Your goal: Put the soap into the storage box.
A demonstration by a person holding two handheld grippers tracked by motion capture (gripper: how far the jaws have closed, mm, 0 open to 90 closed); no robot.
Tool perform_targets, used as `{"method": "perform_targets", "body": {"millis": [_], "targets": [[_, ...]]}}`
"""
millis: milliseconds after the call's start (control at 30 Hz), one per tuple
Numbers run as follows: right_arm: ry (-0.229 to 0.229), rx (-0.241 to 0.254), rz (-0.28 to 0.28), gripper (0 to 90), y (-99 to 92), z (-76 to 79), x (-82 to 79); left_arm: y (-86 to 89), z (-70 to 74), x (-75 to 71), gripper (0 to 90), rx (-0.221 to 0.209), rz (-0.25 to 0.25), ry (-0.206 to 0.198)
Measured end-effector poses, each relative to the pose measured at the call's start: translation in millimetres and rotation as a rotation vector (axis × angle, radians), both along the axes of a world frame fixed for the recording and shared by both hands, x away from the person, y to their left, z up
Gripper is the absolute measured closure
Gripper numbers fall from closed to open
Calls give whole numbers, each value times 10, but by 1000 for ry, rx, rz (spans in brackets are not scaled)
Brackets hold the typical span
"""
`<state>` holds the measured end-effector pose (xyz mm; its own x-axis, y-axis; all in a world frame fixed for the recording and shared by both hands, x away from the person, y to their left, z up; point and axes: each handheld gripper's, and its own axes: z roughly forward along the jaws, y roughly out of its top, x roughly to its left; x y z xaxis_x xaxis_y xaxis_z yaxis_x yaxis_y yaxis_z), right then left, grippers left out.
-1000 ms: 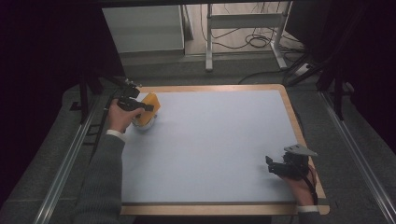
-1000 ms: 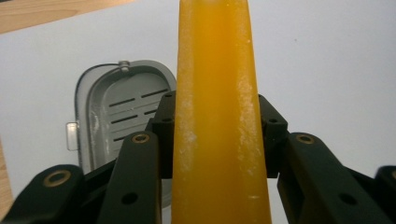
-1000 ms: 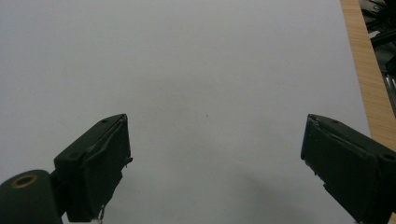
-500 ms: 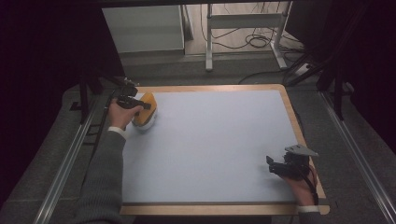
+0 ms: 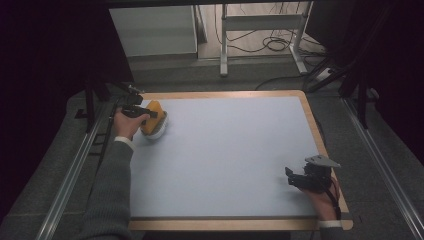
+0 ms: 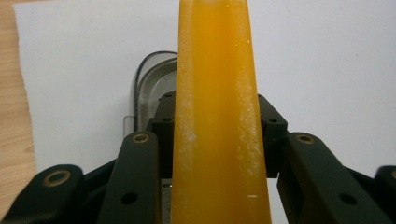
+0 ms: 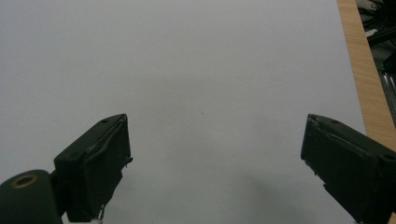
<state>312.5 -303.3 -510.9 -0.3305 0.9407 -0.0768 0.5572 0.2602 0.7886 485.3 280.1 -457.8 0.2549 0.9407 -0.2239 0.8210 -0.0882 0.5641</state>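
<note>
Orange block (image 6: pixel 217 116) clamped between left tool (image 6: pixel 217 140) jaws.

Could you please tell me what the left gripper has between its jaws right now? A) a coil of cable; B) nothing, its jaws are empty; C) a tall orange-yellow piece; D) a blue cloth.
C: in the left gripper view the black jaws of the left gripper press on both sides of the tall orange-yellow piece, above a small clear container on the pale mat.
</note>
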Motion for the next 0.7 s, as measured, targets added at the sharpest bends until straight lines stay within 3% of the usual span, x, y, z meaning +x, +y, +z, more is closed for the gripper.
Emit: {"method": "perform_targets", "body": {"millis": [433,600,700], "targets": [[5,-2,-2,85,1,-14,3,-20,-127,36,610,-5,24,2],[5,-3,-2,85,1,-16,3,-40,-113,30,594,-13,22,-23],[5,-4,0,85,4,-16,3,-41,-76,30,586,-1,17,-14]]}}
